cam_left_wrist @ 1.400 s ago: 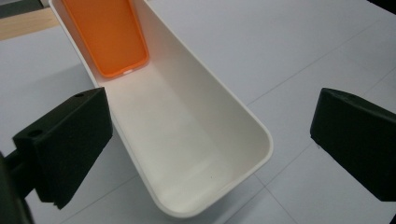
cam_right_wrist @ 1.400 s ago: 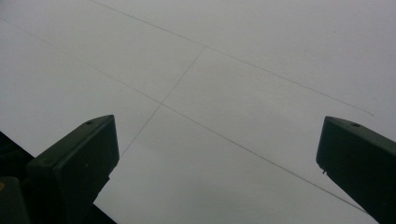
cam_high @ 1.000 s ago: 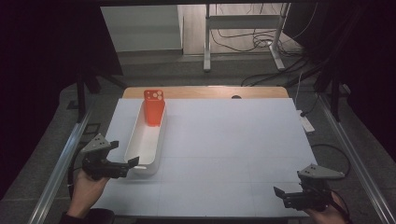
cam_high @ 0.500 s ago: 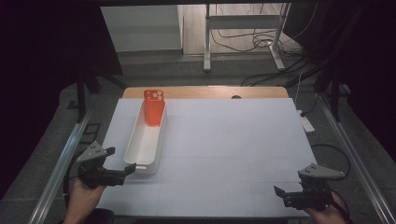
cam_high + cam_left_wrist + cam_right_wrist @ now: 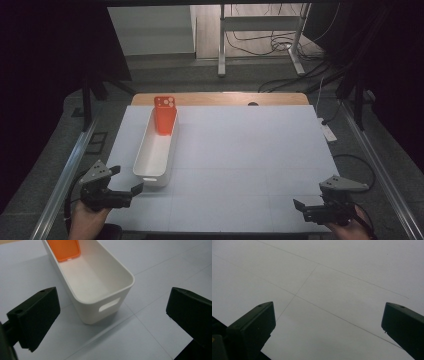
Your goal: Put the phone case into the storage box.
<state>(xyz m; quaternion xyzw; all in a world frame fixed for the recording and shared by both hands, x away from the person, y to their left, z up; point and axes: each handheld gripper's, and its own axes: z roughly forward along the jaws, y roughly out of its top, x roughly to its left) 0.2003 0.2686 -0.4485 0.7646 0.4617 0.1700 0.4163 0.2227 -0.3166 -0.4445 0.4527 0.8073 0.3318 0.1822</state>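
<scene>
Left gripper (image 5: 122, 192), jaws spread wide and empty, sits at the near left counter (image 5: 250, 150) edge, just short of the white bin (image 5: 155, 155). Right gripper (image 5: 306, 210), also spread and empty, near right corner. Orange phone case (image 5: 165, 115) leans upright at the bin's far end.

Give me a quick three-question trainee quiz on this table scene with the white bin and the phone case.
1. True or false: the orange phone case lies flat on the table.
2. Which gripper is nearer the white bin: A left, B right?
3. Fill in: both grippers' jaws stand ____.

Key: 1 false, it leans upright inside the bin's far end. 2 A. 3 open, holding nothing.
</scene>
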